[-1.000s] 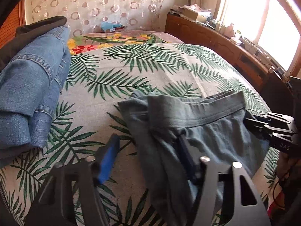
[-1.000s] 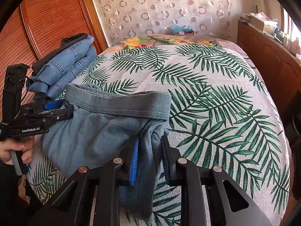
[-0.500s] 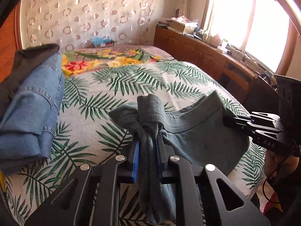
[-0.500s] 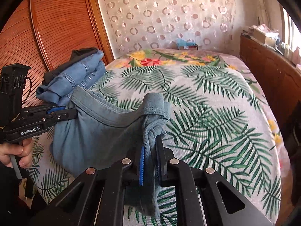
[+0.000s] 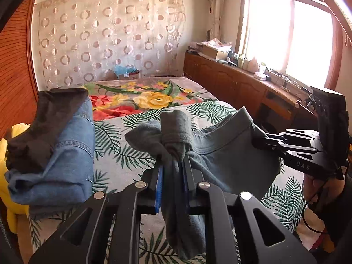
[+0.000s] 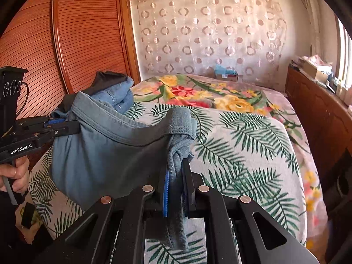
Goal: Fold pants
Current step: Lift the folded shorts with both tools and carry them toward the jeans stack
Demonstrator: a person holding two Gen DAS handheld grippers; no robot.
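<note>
Together two grippers, left gripper [image 5: 172, 169] and right gripper [image 6: 176, 176], pinch one pair of pants [image 6: 105, 151]

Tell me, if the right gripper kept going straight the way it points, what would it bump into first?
Probably the palm-leaf bedspread. The right gripper, shut on the grey-blue pants, tilts downward toward the bed, with nothing else ahead, though depth is hard to judge.
</note>
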